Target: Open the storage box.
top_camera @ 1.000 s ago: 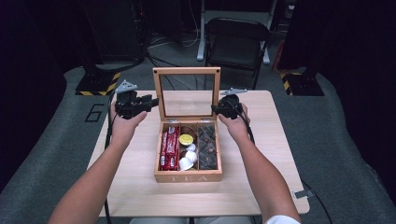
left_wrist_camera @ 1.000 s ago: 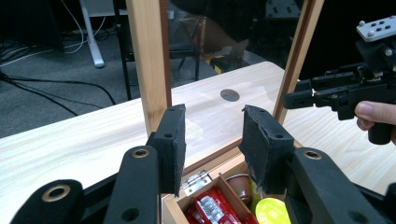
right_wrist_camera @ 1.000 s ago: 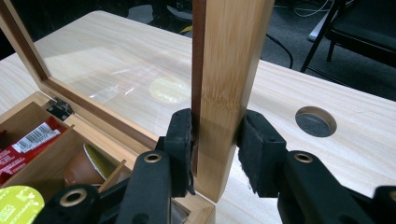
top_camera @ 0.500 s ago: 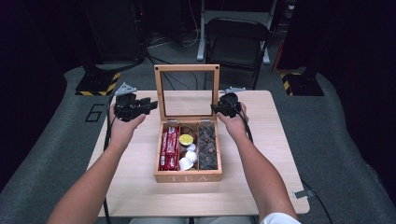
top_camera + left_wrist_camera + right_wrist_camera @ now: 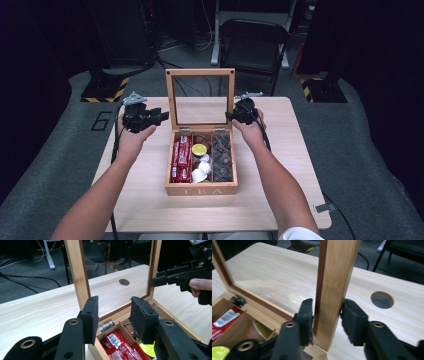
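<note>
High view: wooden tea box [image 5: 201, 189] lid upright, right claw [image 5: 236, 116] pinching its frame, left claw [image 5: 161, 117] spread.

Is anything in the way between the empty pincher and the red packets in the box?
Nothing visible. The left gripper hangs open just above the red packets; the lid frame stands behind, not between.

- "TEA" reads clear in pale capitals across the front wall of the wooden box [image 5: 201, 190], seen from the high view.
- A big "6" [image 5: 101, 120] sits on the grey floor mat left of the table.
- The red packets [image 5: 119, 348] carry white print, too small to read.
</note>
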`<state>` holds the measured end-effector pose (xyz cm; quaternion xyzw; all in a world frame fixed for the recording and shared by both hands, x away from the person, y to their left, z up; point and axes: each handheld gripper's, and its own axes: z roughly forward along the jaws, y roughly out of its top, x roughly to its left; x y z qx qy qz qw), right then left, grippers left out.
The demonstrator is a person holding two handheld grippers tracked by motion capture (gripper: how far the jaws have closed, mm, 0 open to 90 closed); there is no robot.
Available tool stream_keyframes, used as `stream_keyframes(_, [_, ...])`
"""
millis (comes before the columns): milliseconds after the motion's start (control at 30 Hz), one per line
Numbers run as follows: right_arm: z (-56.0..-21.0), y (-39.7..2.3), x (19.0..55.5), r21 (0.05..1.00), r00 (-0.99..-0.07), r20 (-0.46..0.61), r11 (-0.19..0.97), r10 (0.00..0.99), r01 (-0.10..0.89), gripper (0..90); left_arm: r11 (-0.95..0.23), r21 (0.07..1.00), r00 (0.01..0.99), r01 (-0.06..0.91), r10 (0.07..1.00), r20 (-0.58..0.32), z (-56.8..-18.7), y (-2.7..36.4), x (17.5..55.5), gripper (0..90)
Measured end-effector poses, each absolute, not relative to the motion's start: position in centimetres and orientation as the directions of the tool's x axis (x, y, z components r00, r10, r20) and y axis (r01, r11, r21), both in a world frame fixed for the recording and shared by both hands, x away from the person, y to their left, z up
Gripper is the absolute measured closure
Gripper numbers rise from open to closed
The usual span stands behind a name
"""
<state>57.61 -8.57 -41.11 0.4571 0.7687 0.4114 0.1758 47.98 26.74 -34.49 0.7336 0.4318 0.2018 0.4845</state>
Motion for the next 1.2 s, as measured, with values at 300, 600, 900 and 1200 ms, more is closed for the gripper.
stream_keyframes(300, [-40.7, -8.8, 56.4, 0.787, -0.567, 0.088, 0.292, 0.819, 0.544, 47.8, -0.163, 0.873, 0.549, 0.46, 0.824, -0.136, -34.8, 27.0, 47.7, 53.9])
stream_keyframes(600, [-39.5, -8.4, 54.2, 0.8, -0.658, -0.008, 0.4, 0.753, 0.448, 46.4, -0.181, 0.871, 0.562, 0.456, 0.818, -0.124, -34.8, 27.0, 47.5, 50.6])
stream_keyframes(900, [-39.6, -7.3, 52.9, 0.779, -0.755, 0.049, 0.448, 0.653, 0.438, 42.5, -0.186, 0.867, 0.56, 0.462, 0.819, -0.122, -35.1, 27.1, 47.4, 49.6])
stream_keyframes(1200, [-41.0, -5.7, 52.4, 0.769, -0.795, 0.1, 0.461, 0.598, 0.443, 38.4, -0.19, 0.869, 0.555, 0.456, 0.825, -0.111, -35.4, 27.0, 47.3, 46.6])
